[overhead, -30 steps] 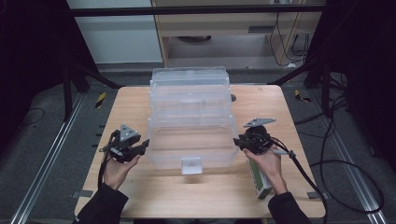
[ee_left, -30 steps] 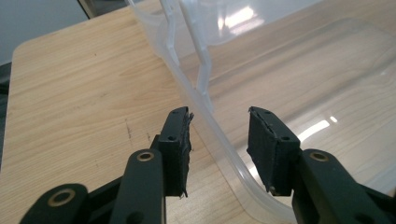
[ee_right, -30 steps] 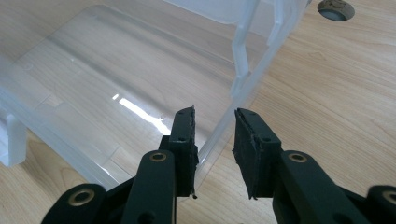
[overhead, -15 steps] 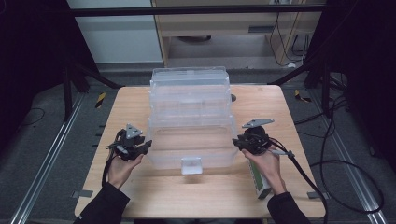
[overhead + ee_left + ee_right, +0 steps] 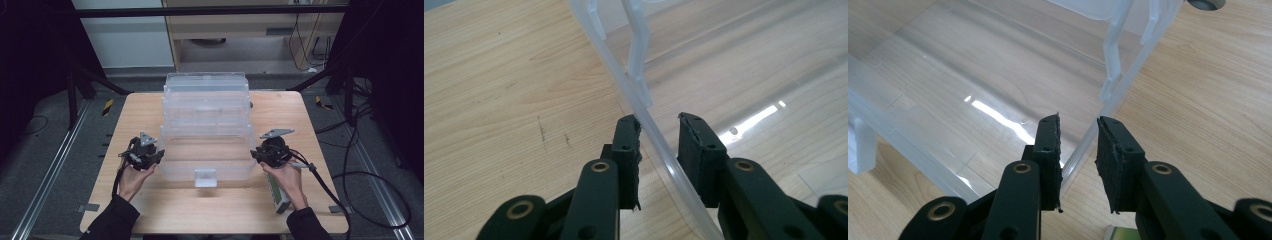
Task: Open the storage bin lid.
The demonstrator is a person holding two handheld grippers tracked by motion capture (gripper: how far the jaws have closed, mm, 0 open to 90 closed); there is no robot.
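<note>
A clear plastic tiered box [image 5: 206, 100] stands open on the wooden table [image 5: 142, 115], its lowest tray [image 5: 205, 155] nearest me. My left gripper [image 5: 160, 155] is at that tray's left wall. In the left gripper view the wall's rim [image 5: 663, 155] runs between the jaws of this gripper [image 5: 659, 122]; they have just been closing, and a gap remains on the right side. At the tray's right wall sits my right gripper [image 5: 253, 155]. Its view shows the gripper [image 5: 1078, 122] astride the wall edge [image 5: 1082, 146], jaws slightly closer than before and not clamped.
A white latch tab [image 5: 205, 177] sticks out of the tray's front. A green and white packet [image 5: 280, 194] lies under my right hand near the table's right front. Cables [image 5: 350, 175] trail off to the right, over the floor.
My left gripper has slid right, up to the tray's left wall, and its jaws have narrowed around the rim. The right hand has stayed where it was.
</note>
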